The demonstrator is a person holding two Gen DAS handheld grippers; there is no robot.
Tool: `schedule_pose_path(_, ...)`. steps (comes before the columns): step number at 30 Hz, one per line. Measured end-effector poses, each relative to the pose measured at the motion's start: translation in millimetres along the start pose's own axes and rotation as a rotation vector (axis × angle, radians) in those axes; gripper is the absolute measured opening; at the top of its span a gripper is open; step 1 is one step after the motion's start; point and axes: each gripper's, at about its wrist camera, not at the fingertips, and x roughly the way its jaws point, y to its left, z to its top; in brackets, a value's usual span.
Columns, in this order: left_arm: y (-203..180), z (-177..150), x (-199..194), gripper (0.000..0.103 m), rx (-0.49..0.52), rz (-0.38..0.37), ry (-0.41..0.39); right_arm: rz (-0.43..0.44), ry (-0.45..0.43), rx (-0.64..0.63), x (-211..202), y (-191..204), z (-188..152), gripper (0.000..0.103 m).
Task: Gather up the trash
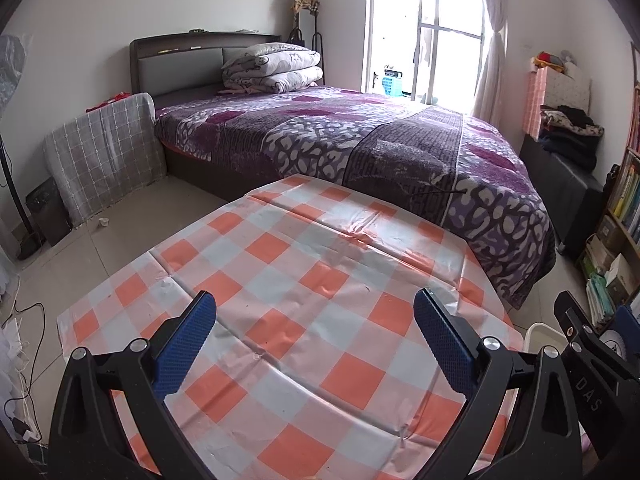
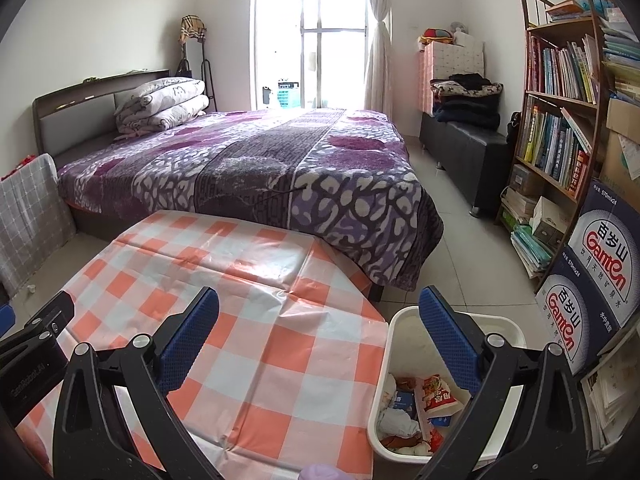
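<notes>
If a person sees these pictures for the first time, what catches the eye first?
The orange checked tablecloth fills the foreground, with nothing lying on it. Behind it stands the bed with the purple patterned blanket. To the right of the table, a white bin holds wrappers and crumpled paper.

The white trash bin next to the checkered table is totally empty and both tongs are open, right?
Not quite. The white trash bin beside the checkered table is not empty: the right wrist view shows wrappers and crumpled paper inside. The left tongs and right tongs are indeed open.
</notes>
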Motion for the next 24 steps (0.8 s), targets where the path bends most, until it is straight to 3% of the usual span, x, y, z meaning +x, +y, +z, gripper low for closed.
schedule_pose_path(14, -4.0, -3.3, -1.4, 0.092, 0.041, -0.021, -0.024, 0.003, 0.008, -0.003, 1.1, -0.2, -1.7, 0.096)
schedule_pose_path(24, -6.0, -1.9, 0.6, 0.092, 0.035, -0.043, 0.002, 0.004, 0.007, -0.003, 0.8, -0.3, -1.6, 0.096)
